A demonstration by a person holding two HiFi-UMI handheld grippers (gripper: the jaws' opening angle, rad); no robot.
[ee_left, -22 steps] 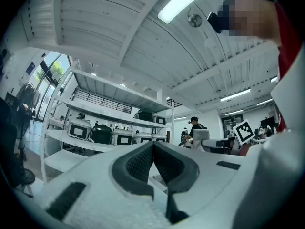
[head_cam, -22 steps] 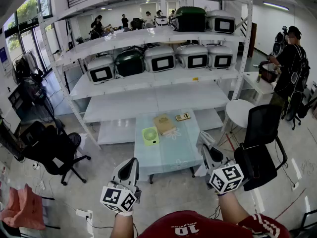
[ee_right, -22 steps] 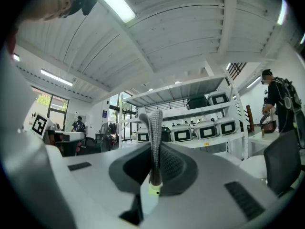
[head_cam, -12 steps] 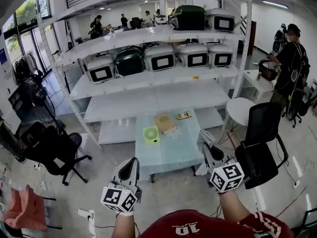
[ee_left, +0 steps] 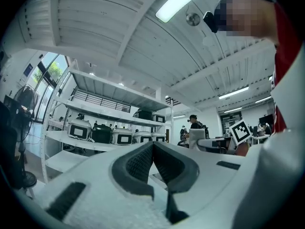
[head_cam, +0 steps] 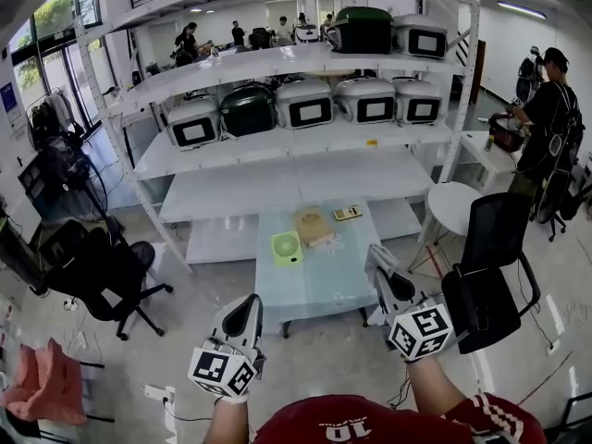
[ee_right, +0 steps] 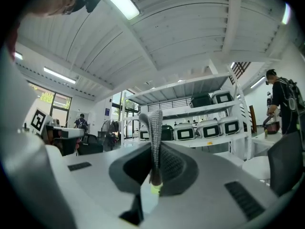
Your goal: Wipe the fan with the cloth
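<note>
We're standing back from the low glass table (head_cam: 324, 280), both tongs held up in front of us. The left gripper (head_cam: 248, 305) is closed on nothing: in its own view the two dark pads (ee_left: 138, 163) meet at the tips with only the room behind them. The right gripper (head_cam: 380, 268) is pinched tight on the cloth (ee_right: 154, 135), a grey woven strip that stands upright between the jaws and pokes out past them.

The fan (head_cam: 285, 248), small, green and square, lies flat on the far left part of the table. It's well apart from both grippers, and the cloth isn't touching it. Just beside the fan to the right sits a brown flat thing (head_cam: 314, 227). It could be a box or a folded bag; we can't quite tell from here. A little beyond it is a small keypad-like device (head_cam: 348, 213).

Behind the table runs the white shelving (head_cam: 277, 188), its upper tiers lined with boxy appliances (head_cam: 305, 104). A black office chair (head_cam: 490, 266) stands at the table's right, near the right gripper, and another chair (head_cam: 97, 266) is off to the left.
</note>
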